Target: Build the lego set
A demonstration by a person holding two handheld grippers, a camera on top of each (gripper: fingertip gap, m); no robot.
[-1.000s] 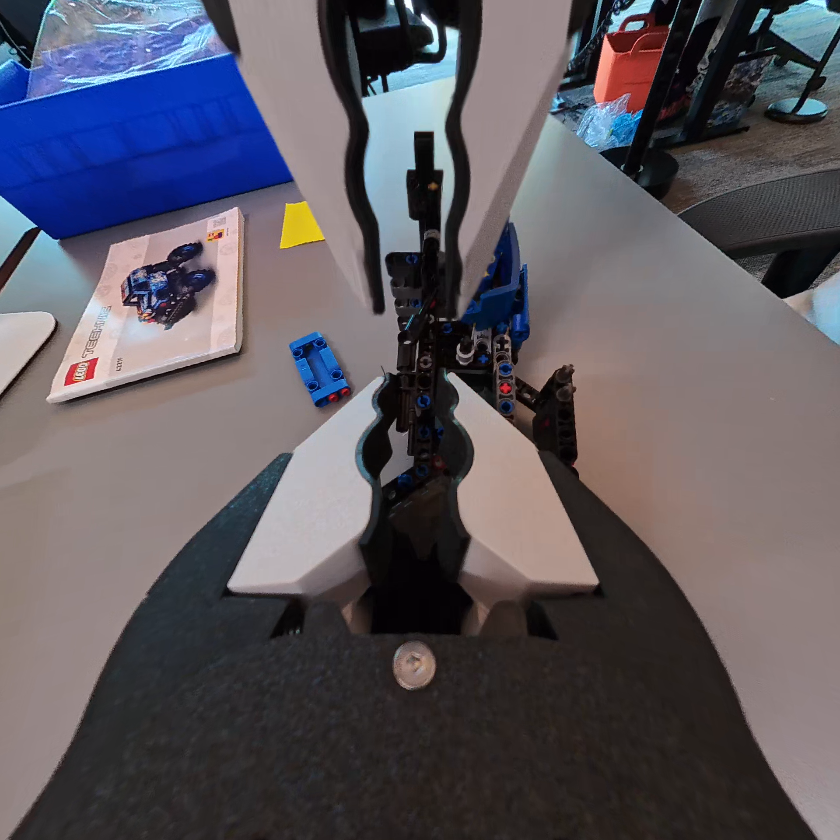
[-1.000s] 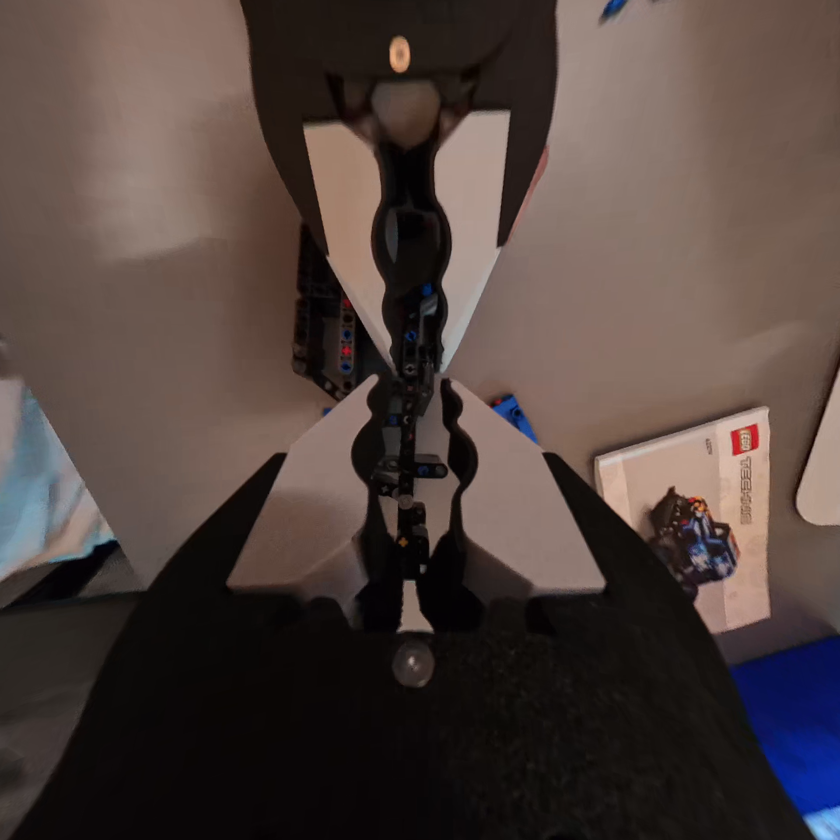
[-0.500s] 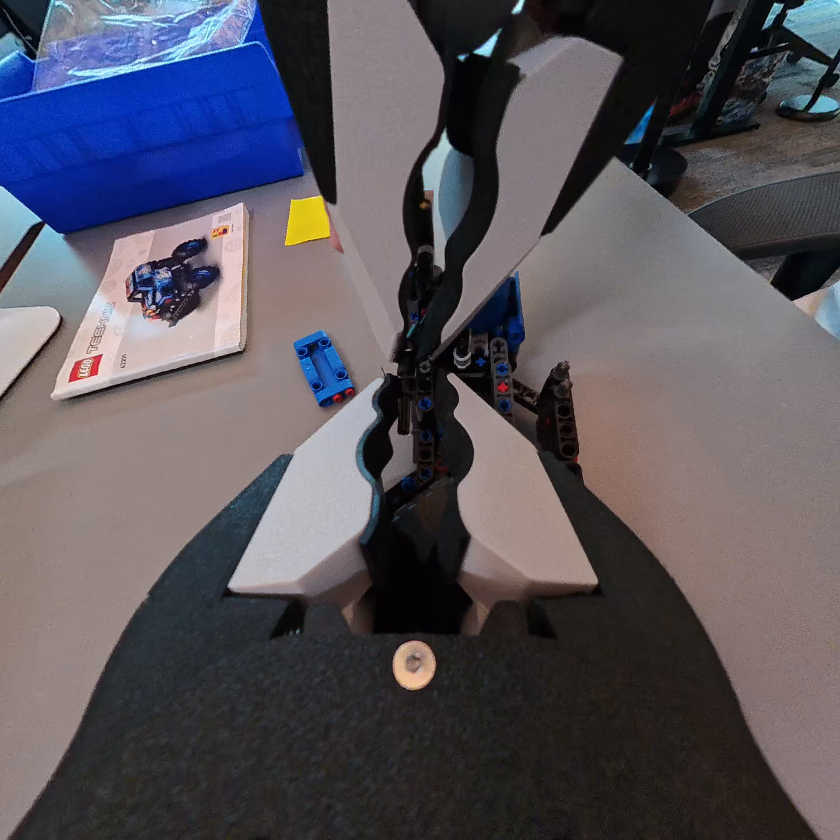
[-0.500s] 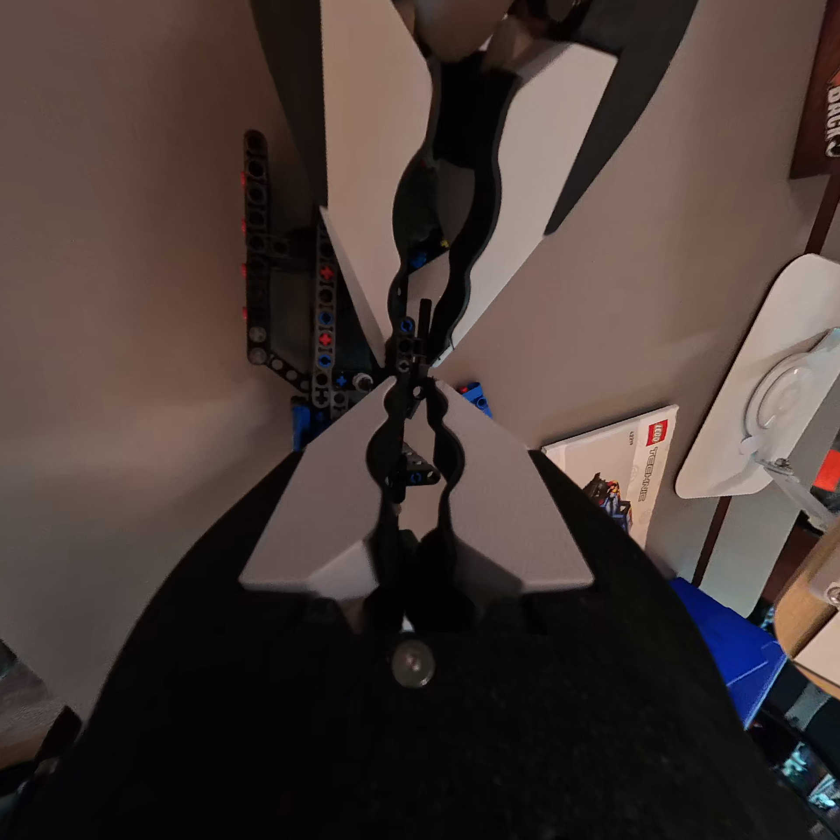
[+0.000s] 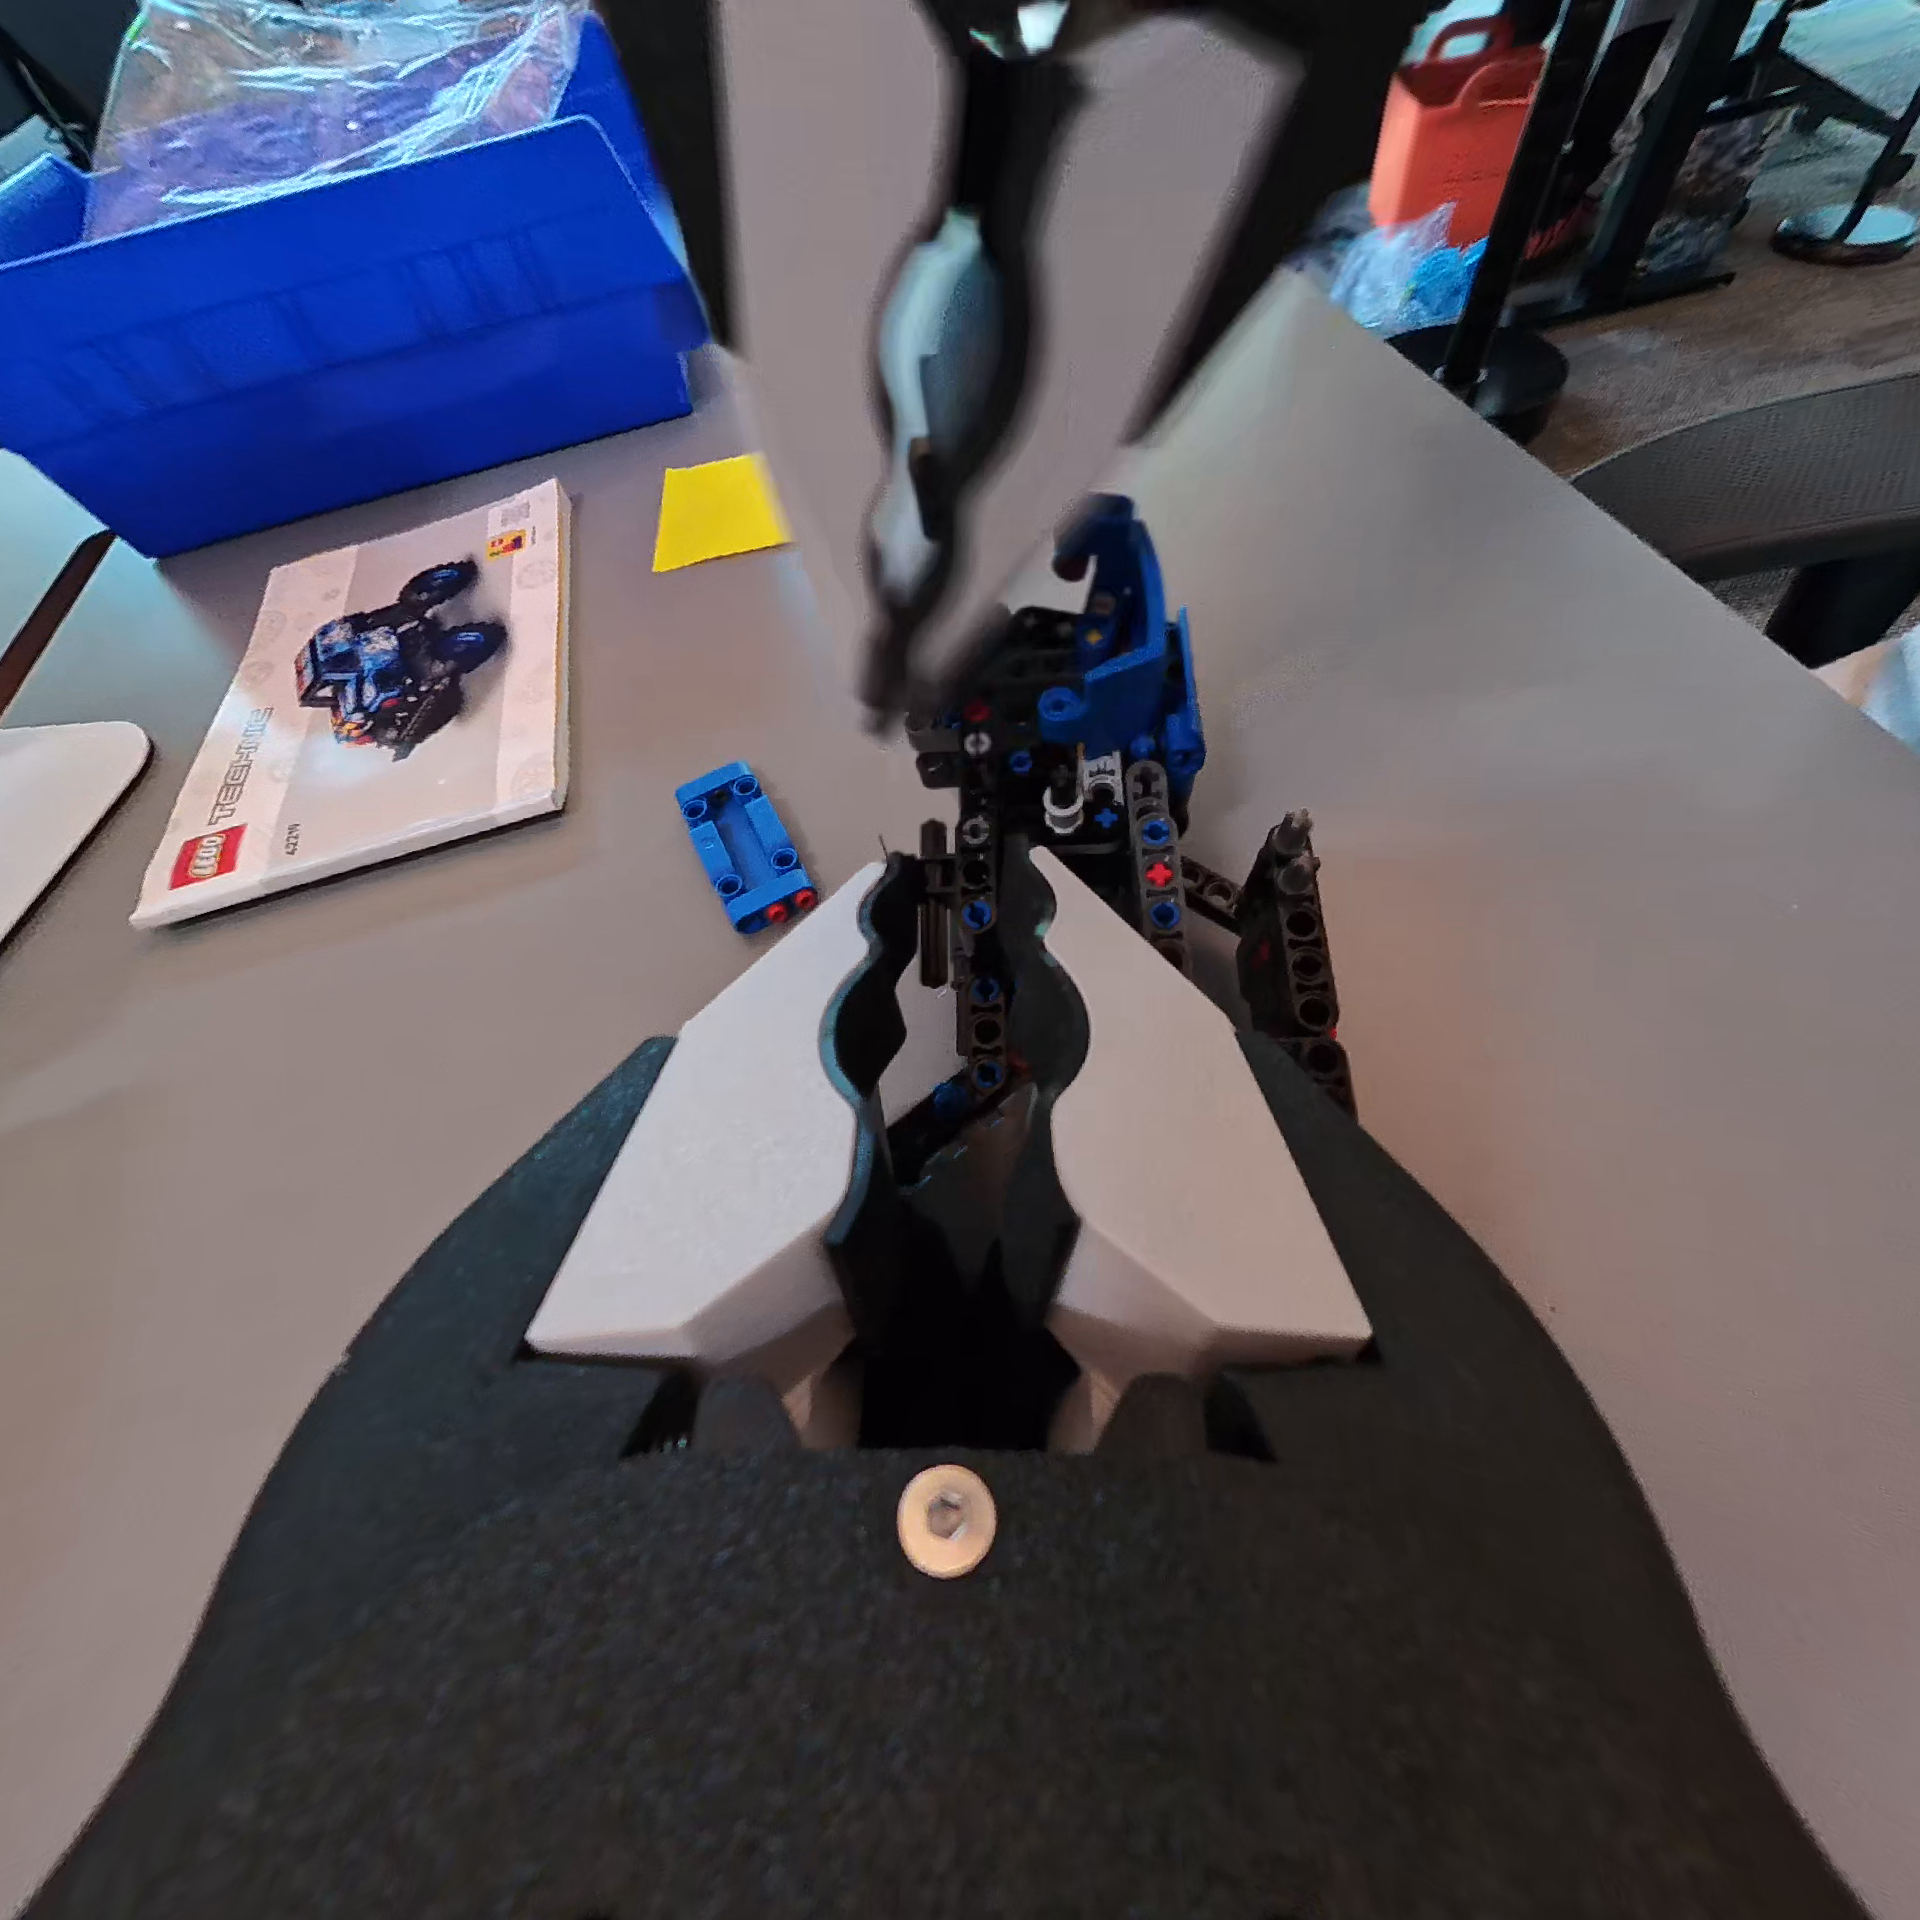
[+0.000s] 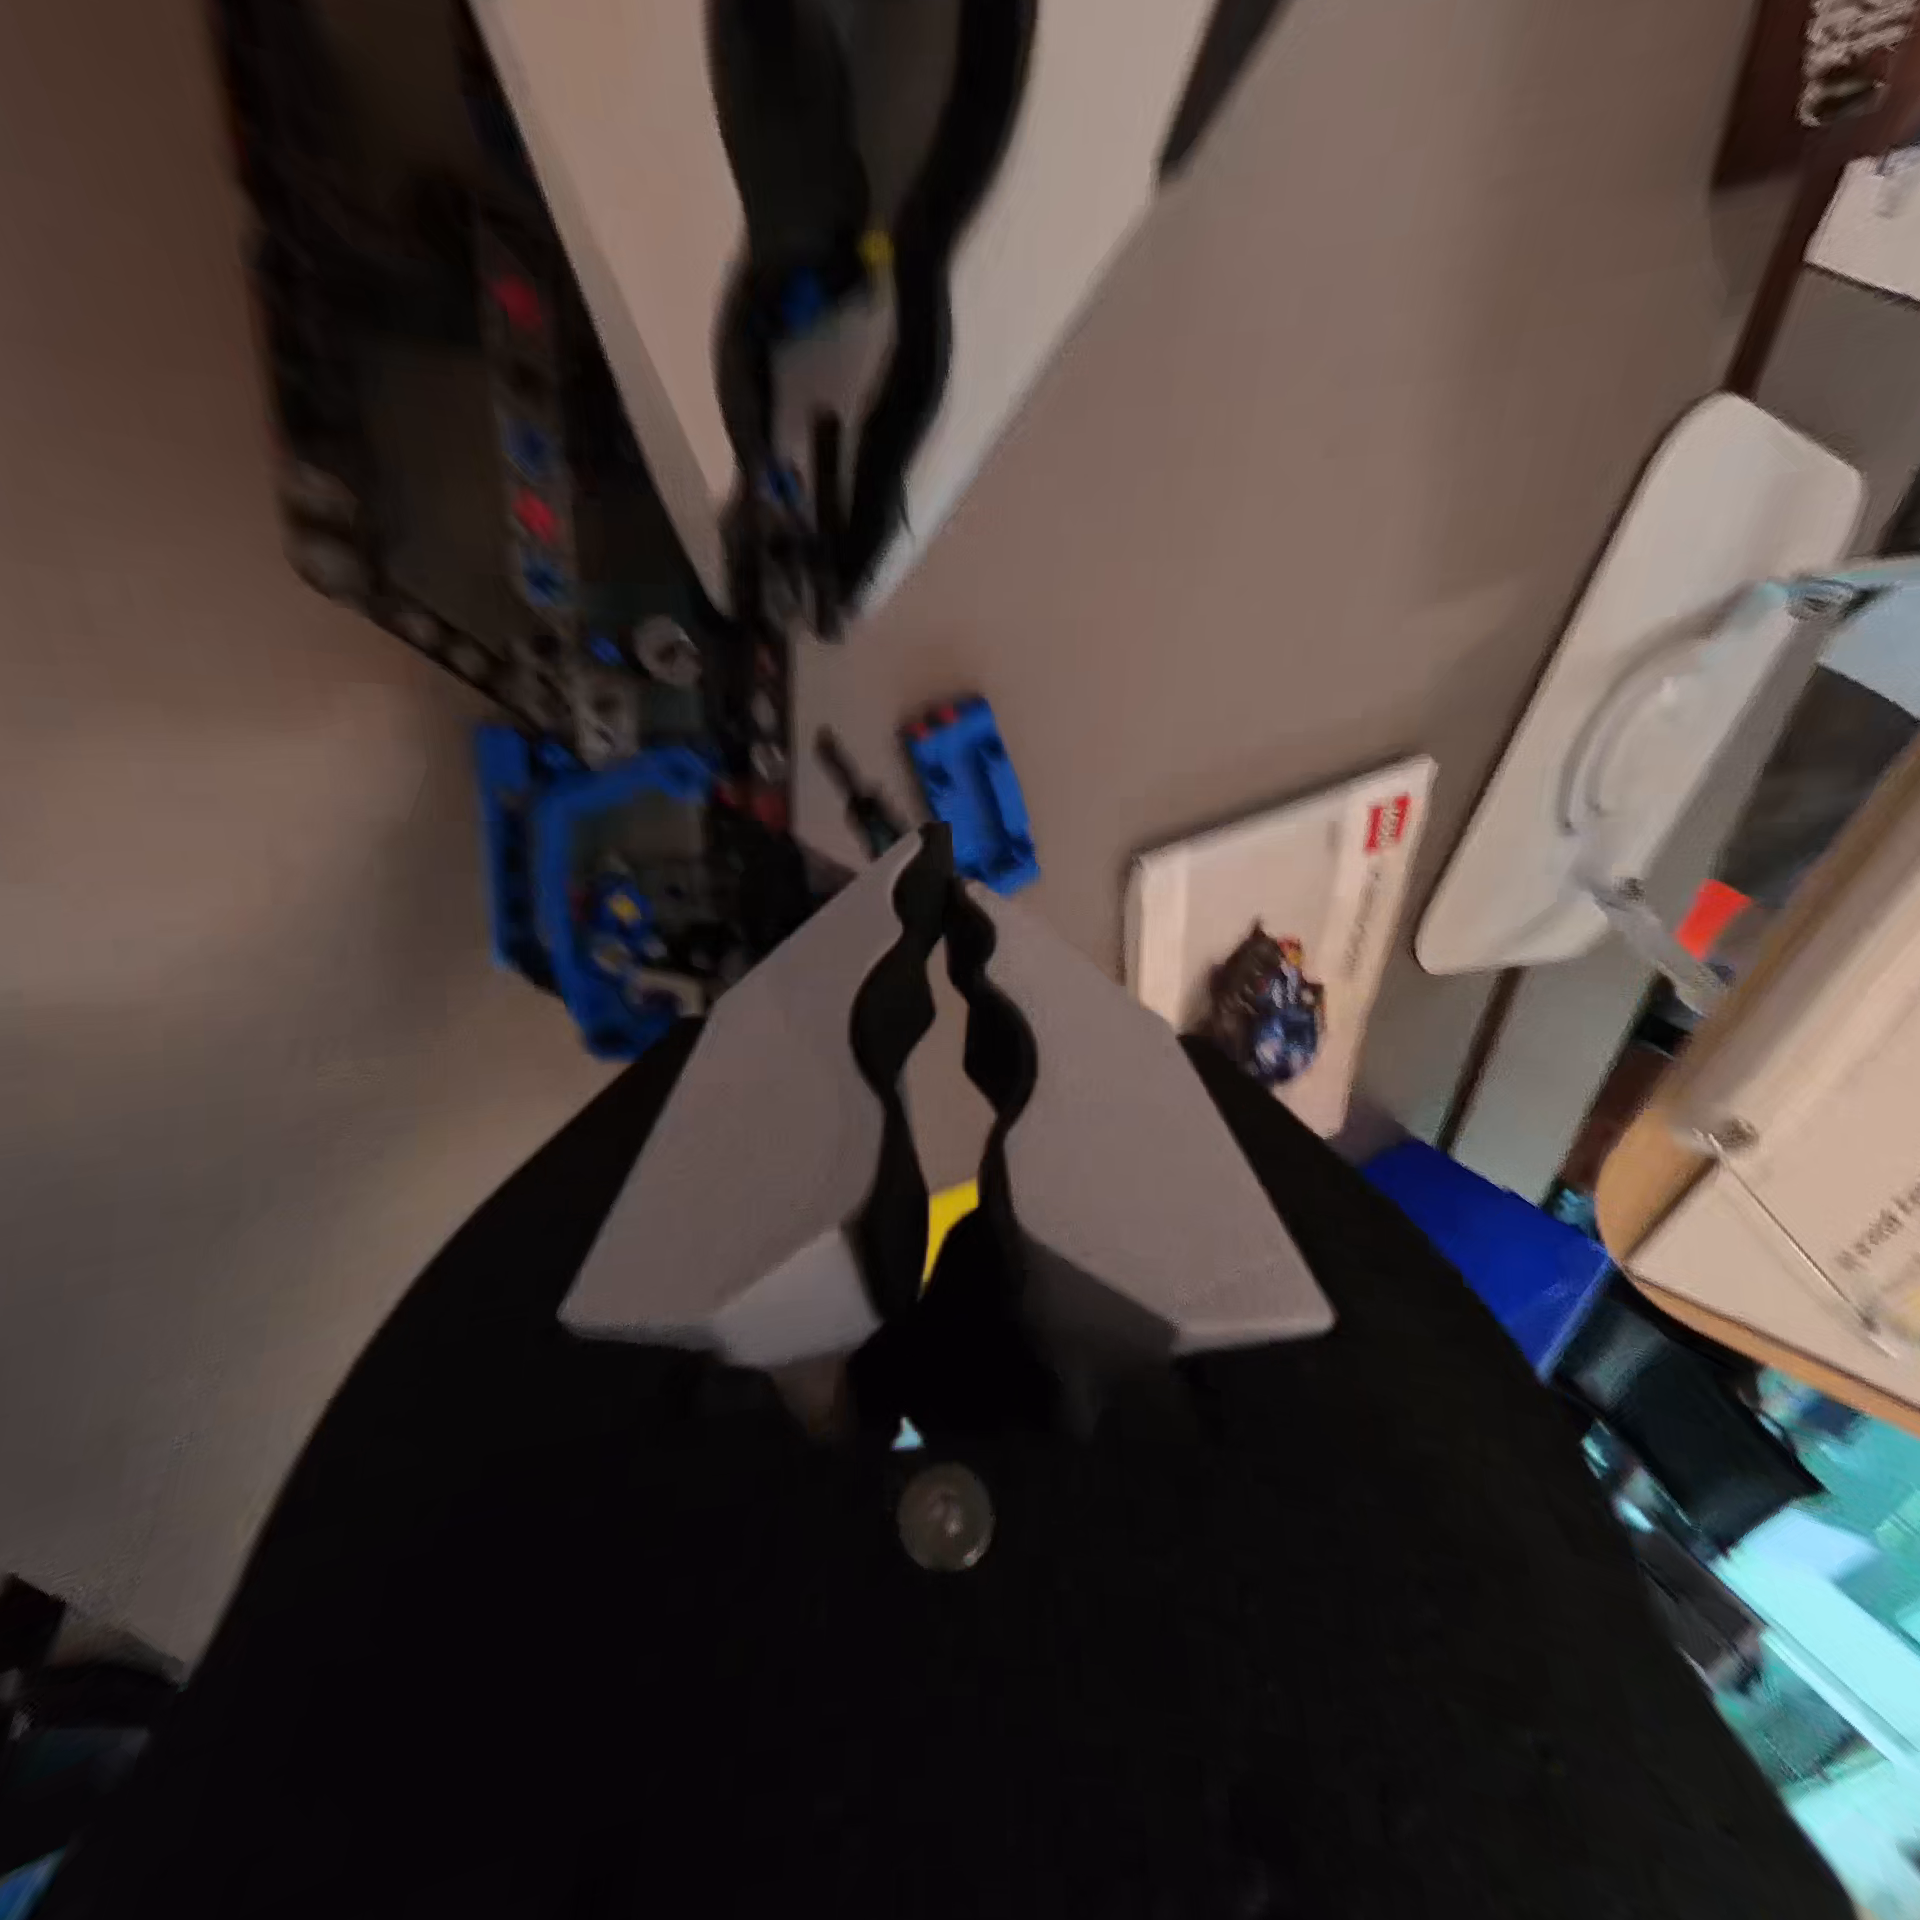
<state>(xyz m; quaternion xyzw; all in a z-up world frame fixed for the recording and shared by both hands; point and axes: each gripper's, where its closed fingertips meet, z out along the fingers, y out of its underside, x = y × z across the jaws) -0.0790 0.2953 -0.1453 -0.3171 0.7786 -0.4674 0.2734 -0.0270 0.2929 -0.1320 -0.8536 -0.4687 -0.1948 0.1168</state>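
1. The left tongs (image 5: 961, 883) are closed on a black beam of the toy-brick truck chassis (image 5: 1081, 790), which stands on the grey worktop (image 5: 1558, 1039).
2. The right tongs (image 6: 940, 847) have their tips pressed together with nothing between them; in the left wrist view they hang blurred above the chassis, tips just over its top and apart from it.
3. A small black pin (image 6: 852, 784) lies on the worktop beside the chassis, between it and the blue brick plate (image 5: 743, 857).
4. The blue brick plate lies flat just left of the chassis, apart from it.
5. Farther left of the chassis lies the instruction booklet (image 5: 384, 696), with a yellow note (image 5: 717, 514) beyond the plate and a blue bin (image 5: 343, 312) holding clear plastic bags behind both.
6. Right of the chassis the worktop is bare as far as its edge, which runs diagonally; past it stand a dark chair (image 5: 1766, 468) and an orange container (image 5: 1455, 135).
7. Near the left tongs, on both sides, the worktop is open.
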